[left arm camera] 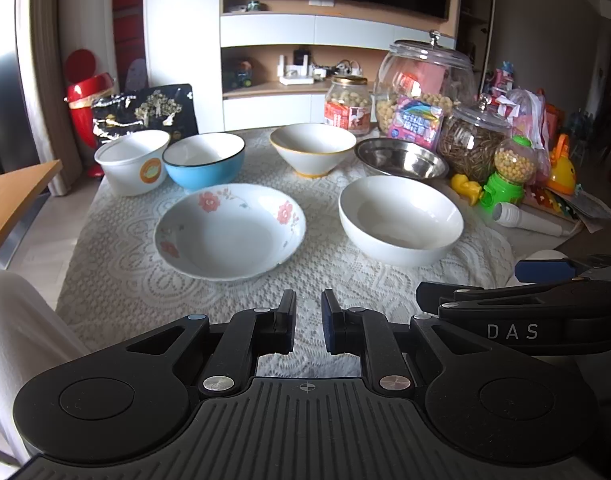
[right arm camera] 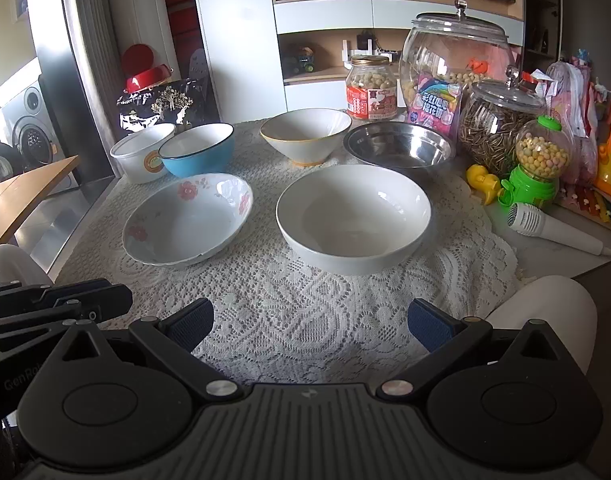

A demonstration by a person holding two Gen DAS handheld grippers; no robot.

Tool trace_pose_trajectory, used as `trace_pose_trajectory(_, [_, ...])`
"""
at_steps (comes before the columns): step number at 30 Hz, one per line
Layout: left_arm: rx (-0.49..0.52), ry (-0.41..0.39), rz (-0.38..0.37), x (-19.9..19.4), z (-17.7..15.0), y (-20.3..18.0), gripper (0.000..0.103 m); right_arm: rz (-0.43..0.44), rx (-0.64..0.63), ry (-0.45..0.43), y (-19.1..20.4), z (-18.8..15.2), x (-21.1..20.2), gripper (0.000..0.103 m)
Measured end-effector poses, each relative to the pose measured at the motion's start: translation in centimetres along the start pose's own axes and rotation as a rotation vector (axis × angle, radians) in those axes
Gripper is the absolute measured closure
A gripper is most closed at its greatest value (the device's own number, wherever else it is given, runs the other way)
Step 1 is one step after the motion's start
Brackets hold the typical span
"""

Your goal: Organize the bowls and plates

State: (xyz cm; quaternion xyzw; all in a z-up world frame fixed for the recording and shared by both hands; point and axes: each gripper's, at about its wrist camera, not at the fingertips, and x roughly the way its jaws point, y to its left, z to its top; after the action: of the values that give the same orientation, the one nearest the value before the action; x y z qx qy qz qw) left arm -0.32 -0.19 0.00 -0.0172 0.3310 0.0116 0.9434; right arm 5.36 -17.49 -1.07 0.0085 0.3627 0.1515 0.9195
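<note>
Nothing lifted yet — six bowls sit apart on the white lace tablecloth (right arm camera: pixel 305 320). The right gripper (right arm camera: pixel 309 320) hangs wide open and empty, facing the plain white ceramic bowl (right arm camera: pixel 353 216); best to straddle its near rim squarely. The left gripper (left arm camera: pixel 308 320) is pinched nearly shut, empty, before the shallow rose-patterned bowl (left arm camera: pixel 229 230). Bare lace in front — jars crowd the right edge.

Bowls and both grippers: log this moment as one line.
stage: start | six bowls on lace cloth, unstacked | left gripper: jaws shut, empty | right gripper: jaws open, empty, facing white bowl
</note>
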Motion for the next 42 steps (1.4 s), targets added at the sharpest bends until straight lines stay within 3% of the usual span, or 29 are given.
trace_pose_trajectory(42, [-0.003,0.024,0.007,0.15,-0.29,0.03,0.086,0.016,0.007,0.01,0.02,-0.22,0.26,0.0])
